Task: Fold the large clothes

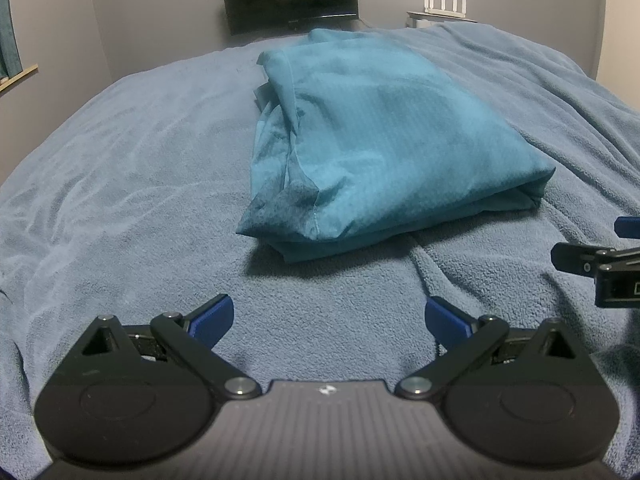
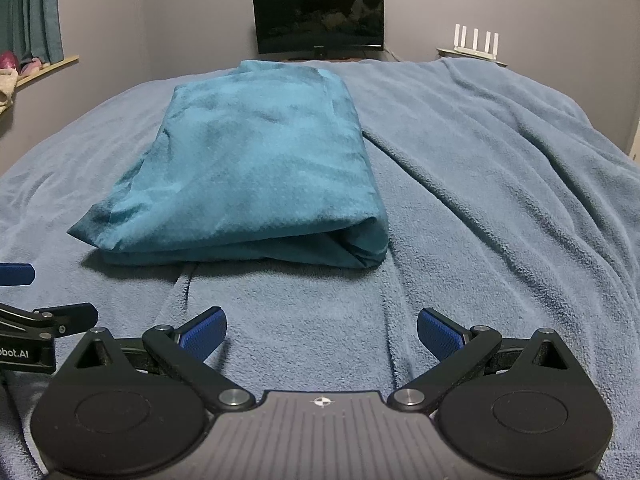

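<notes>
folded teal cloth (image 1: 372, 140) lies on the bed (image 1: 120, 184), ahead of both jaws. left gripper (image 1: 329, 320) and right gripper (image 2: 322, 330) spread wide, holding nothing.

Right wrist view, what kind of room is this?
Most likely a bedroom: a bed under a blue blanket, a curtained window, and a dark monitor by the wall.
</notes>
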A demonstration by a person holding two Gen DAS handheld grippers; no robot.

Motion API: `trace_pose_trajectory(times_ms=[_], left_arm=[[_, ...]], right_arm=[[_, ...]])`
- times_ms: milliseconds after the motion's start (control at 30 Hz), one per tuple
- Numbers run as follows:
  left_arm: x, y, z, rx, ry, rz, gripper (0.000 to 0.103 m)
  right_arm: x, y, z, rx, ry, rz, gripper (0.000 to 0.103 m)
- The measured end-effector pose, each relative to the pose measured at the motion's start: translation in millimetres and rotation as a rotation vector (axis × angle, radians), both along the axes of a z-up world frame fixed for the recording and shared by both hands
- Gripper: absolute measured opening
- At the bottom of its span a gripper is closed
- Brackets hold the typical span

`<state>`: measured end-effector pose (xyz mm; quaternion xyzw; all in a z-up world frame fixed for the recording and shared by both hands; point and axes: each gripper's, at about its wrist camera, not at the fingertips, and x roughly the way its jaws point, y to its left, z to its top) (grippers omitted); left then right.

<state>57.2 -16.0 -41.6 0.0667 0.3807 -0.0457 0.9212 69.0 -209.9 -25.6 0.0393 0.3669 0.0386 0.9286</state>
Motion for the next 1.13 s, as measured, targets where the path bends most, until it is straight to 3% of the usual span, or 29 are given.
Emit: trace_pose_trajectory(times_ms=[1133], left_arm=[[-0.1, -0.7, -1.1, -0.013, 0.017, -0.022, 0.103]], right_arm=[[-0.1, -1.0, 0.1, 0.018, 0.002, -0.004, 0.103]])
